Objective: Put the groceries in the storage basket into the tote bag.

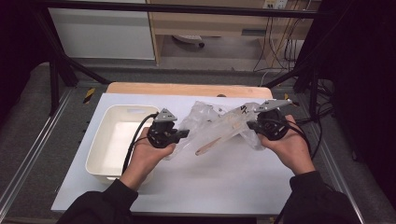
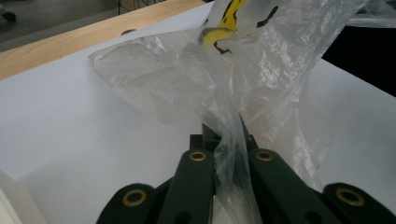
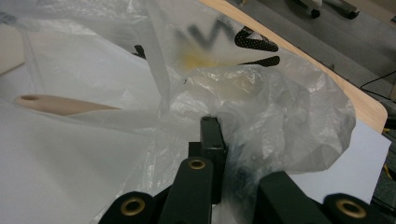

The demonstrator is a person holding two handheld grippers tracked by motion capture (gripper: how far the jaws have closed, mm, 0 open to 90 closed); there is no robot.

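A clear plastic bag (image 1: 210, 116) hangs stretched between my two grippers above the white table sheet (image 1: 224, 182). Inside it lies a wooden utensil (image 1: 219, 139), whose rounded handle end (image 3: 60, 105) has a hole. My left gripper (image 1: 184, 134) is shut on the bag's left side, and a fold of film (image 2: 231, 154) is pinched between its jaws. My right gripper (image 1: 250, 125) is shut on the bag's right side, with crumpled film (image 3: 280, 107) bunched around its jaws. The bag carries yellow and black print (image 2: 219, 35).
A white rectangular bin (image 1: 100, 140) sits on the sheet to the left, just beside my left hand. The wooden tabletop edge (image 1: 187, 88) runs along the far side. Black frame bars and cables stand beyond the table.
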